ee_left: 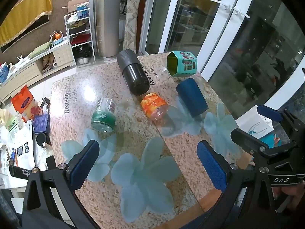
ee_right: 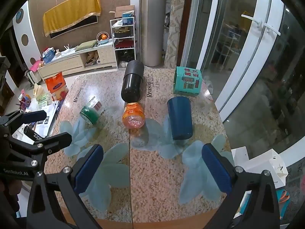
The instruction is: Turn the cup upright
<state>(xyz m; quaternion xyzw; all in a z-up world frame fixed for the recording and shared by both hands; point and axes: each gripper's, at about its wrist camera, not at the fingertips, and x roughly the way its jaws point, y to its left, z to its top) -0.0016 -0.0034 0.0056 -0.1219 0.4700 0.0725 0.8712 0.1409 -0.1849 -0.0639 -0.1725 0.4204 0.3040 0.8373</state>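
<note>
Several containers lie on their sides on the stone-pattern table (ee_left: 106, 87) (ee_right: 156, 171). A dark blue cup (ee_left: 191, 97) (ee_right: 180, 118) lies toward the right. An orange plastic cup (ee_left: 154, 106) (ee_right: 133, 115) lies in the middle, and a green-banded clear cup (ee_left: 103, 115) (ee_right: 92, 110) lies to the left. A black cylinder (ee_left: 133, 72) (ee_right: 132, 82) lies behind them. My left gripper (ee_left: 150, 164) is open and empty above the near table edge. My right gripper (ee_right: 152, 169) is open and empty, also near the front edge, with the blue cup ahead of it.
A teal hexagonal tin (ee_left: 182, 64) (ee_right: 187, 84) lies on its side at the back right. Glass doors (ee_left: 247, 38) stand right of the table. Cluttered boxes and papers (ee_left: 21, 126) lie on the floor to the left. A white paper bag (ee_right: 266, 166) stands at the right.
</note>
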